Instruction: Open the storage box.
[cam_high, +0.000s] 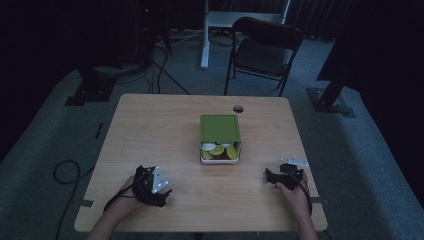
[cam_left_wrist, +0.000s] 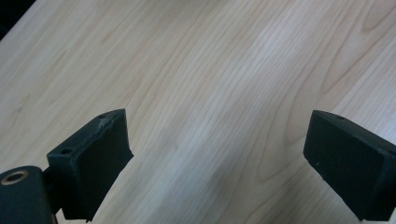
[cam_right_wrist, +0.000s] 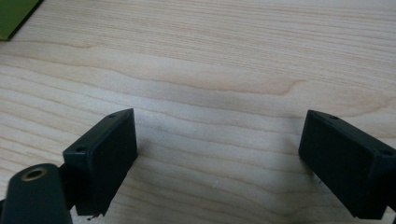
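A small white box (cam_high: 220, 156) stands at the middle of the wooden table (cam_high: 160, 130). Its green lid (cam_high: 220, 128) is swung up and back, and yellow-green and white round pieces lie inside. My left gripper (cam_high: 159, 189) rests near the front left of the table, held by a hand, well apart from the box. Its jaws are wide apart over bare wood (cam_left_wrist: 219, 140). My right gripper (cam_high: 272, 176) lies at the front right, also in a hand and away from the box. It is open with nothing between its fingers (cam_right_wrist: 217, 154). A green corner of the box (cam_right_wrist: 14, 16) shows at the top left of the right gripper view.
A dark round hole (cam_high: 238, 108) is set in the table's far side. A black folding chair (cam_high: 262, 50) and a white desk leg (cam_high: 205, 35) stand beyond the table. Cables (cam_high: 67, 172) run over the grey carpet on the left. The room is dim.
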